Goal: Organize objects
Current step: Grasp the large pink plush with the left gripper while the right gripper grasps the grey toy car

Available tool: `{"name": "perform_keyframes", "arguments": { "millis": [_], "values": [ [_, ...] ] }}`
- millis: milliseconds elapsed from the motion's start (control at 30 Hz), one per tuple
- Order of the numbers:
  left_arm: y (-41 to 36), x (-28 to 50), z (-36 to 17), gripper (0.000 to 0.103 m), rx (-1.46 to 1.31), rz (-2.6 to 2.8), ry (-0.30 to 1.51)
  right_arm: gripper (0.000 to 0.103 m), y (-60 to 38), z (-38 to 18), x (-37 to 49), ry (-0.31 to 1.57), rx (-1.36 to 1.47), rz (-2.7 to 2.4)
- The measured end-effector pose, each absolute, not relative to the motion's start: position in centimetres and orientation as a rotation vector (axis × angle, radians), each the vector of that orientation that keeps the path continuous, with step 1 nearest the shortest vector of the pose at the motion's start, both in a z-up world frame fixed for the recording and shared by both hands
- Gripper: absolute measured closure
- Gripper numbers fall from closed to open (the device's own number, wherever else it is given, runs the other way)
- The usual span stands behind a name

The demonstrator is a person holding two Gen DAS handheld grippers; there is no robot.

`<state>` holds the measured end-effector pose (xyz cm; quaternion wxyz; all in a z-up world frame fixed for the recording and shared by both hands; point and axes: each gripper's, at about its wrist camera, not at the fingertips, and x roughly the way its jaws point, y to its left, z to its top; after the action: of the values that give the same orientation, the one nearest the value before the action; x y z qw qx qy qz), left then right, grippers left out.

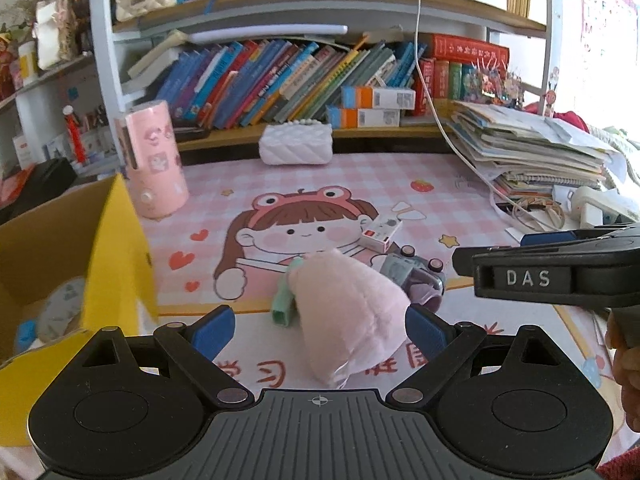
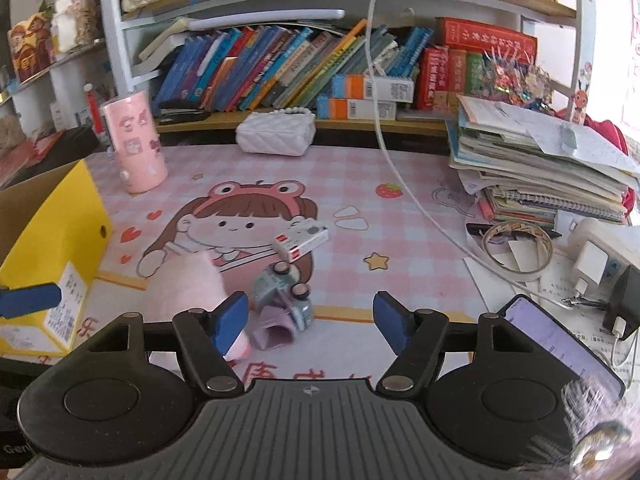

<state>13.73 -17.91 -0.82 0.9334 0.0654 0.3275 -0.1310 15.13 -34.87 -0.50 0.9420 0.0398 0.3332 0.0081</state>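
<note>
Left gripper (image 1: 320, 330) jaws spread around pink plush (image 1: 352, 316); right gripper (image 2: 312, 322) jaws released, empty

**Daylit, fisheye-warped views with local blur**

Both views are brightly lit by daylight entering from the right, where the edge is washed out to white. Shadows are soft. Shelves are bowed by fisheye distortion and corners are blacked out. The yellow box flap (image 1: 120, 248) is smeared, and the right wrist view's lower right corner is blurred.

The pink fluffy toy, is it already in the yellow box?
No, the pink fluffy toy lies on the desk mat between the open left gripper's fingers, beside the yellow box.
</note>
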Motion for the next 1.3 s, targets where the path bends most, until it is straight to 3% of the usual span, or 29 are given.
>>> {"name": "perform_keyframes", "arguments": {
  "millis": [567, 633, 667, 767, 1300],
  "values": [
    [-19.7, 20.0, -4.8, 0.011, -0.013, -0.269, 0.841, 0.037, -38.1, -1.5, 17.8, 0.696, 0.11, -0.019],
    [-19.5, 20.2, -5.1, 0.019, -0.01, -0.28, 0.85, 0.037, -37.9, -1.7, 18.1, 0.702, 0.11, -0.011],
    [-19.3, 20.2, -5.2, 0.028, -0.018, -0.303, 0.861, 0.037, -37.9, -1.8, 18.3, 0.706, 0.111, -0.006],
    [-18.9, 20.0, -5.0, 0.032, -0.021, -0.312, 0.871, 0.037, -37.6, -2.1, 18.7, 0.723, 0.113, 0.011],
    [-14.4, 16.3, -0.8, 0.033, -0.069, -0.239, 0.738, 0.031, -32.6, -5.0, 22.0, 0.83, -0.001, 0.163]
  ]
}}
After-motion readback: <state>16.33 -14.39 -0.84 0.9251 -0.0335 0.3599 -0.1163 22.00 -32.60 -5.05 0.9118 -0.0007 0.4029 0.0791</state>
